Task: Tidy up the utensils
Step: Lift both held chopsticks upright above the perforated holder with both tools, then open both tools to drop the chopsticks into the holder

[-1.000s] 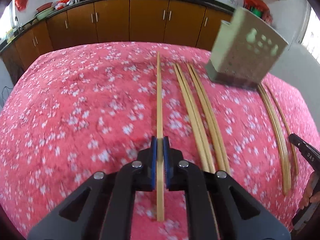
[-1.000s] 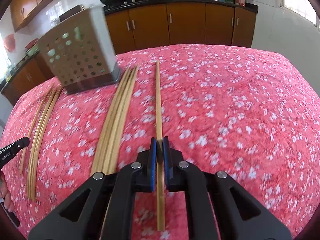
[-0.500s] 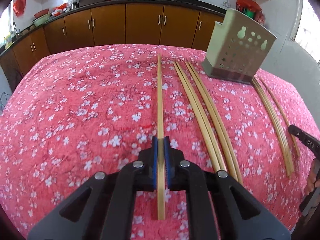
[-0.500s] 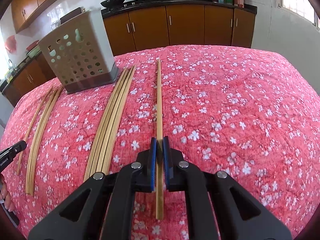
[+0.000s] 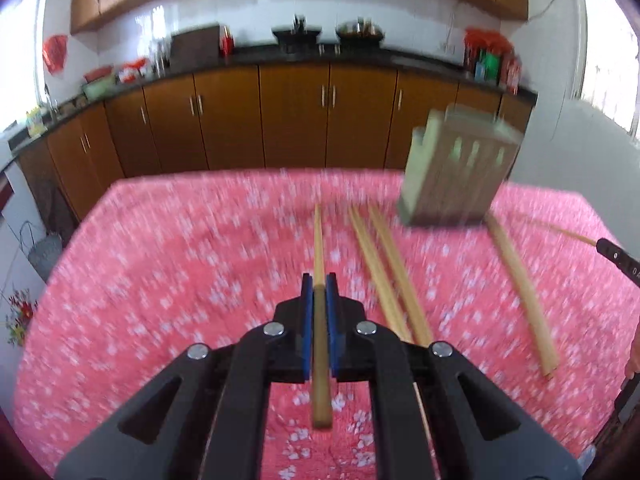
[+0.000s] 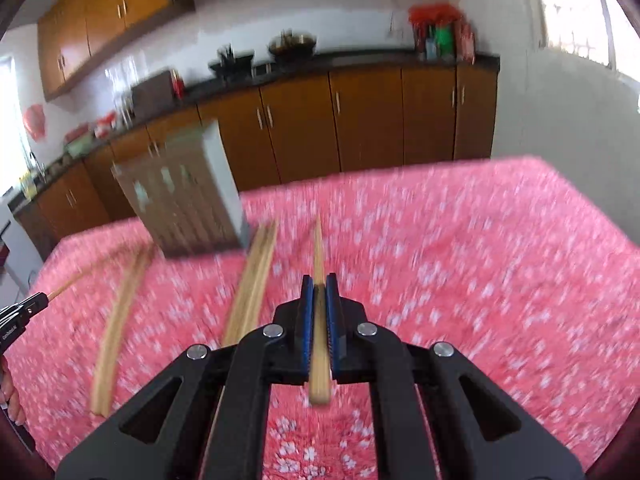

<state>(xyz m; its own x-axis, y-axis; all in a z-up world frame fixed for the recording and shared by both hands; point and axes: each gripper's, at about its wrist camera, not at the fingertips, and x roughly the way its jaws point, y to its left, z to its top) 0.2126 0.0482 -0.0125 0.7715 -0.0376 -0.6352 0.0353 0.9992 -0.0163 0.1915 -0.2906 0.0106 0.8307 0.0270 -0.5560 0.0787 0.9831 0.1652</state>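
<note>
Bamboo is what both our tools carry: the left hand-held gripper (image 5: pixel 319 294) is clamped on a long pale bamboo chopstick (image 5: pixel 319 248) that runs straight ahead between its blue pads, and the right hand-held gripper (image 6: pixel 319 294) is clamped likewise on a second bamboo chopstick (image 6: pixel 319 246). Each stick's long axis follows the line its tool points along, a short butt end sticking back toward us and the long end reaching forward and slightly down toward the table under its pink flowered cloth (image 5: pixel 168 264).

What the next move turns on, we judge, is the beige perforated box-shaped utensil holder (image 5: pixel 456 172), standing upright at the far side of the table. From the left tool it lies ahead and to the right; from the right tool the same holder (image 6: pixel 188 196) lies ahead and to the left, so it stands between our two hands, and neither looks clearly nearer. Its open top faces up, so we think each stick must be swung inward and tipped steeply to drop in. More loose bamboo chopsticks (image 5: pixel 394 276) lie on the cloth, pointing toward the holder.
</note>
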